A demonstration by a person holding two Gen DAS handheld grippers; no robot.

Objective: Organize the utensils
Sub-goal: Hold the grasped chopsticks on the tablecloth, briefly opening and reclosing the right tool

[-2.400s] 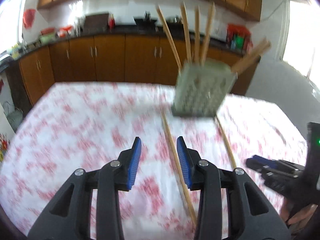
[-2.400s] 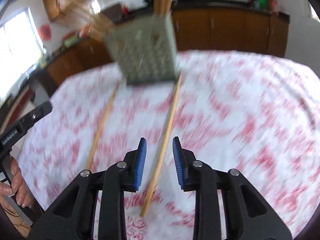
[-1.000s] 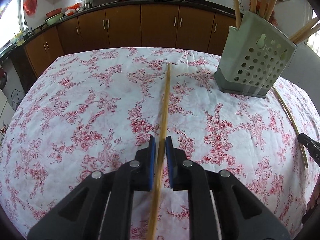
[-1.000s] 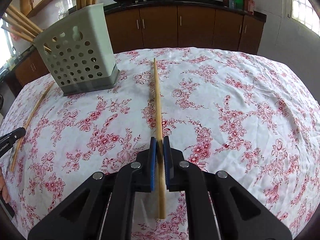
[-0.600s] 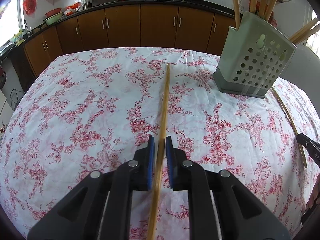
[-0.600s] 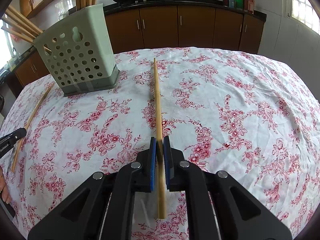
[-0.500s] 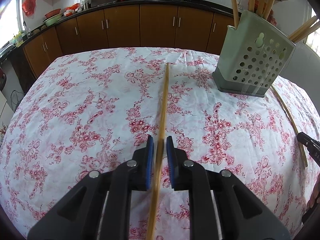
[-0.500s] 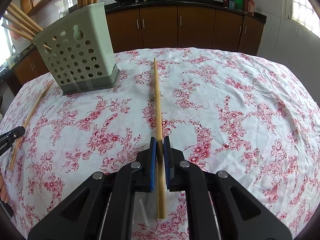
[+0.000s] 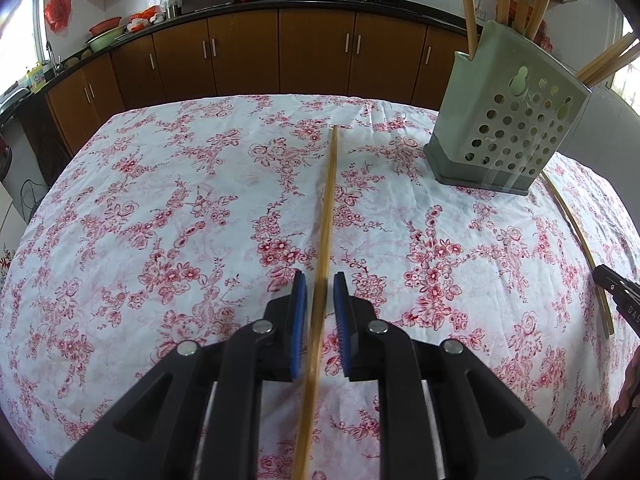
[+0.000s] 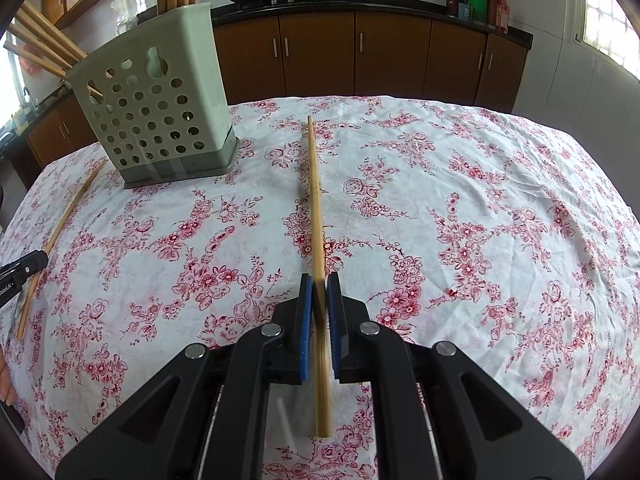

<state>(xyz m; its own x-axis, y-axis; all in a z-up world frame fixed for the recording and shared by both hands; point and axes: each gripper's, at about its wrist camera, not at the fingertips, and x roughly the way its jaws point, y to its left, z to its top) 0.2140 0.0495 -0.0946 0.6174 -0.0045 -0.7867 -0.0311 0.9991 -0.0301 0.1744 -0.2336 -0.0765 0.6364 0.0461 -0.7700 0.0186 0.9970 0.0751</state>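
Bamboo chopstick sits pinched in my right gripper, its far end down on the cloth. My left gripper straddles the other stick, jaws narrow with slim gaps showing, so not a firm grip, I judge. We're at the pick-up step; next I must clamp, lift and tip each stick into the holder. Its perforated green walls already hold several chopsticks upright or leaning.

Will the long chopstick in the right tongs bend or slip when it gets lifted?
Probably no bending: the chopstick looks like straight, stiff wood. It likely weighs little, being so thin. The right tongs pinch it near one end, so the long far end may droop or swivel between the pads.
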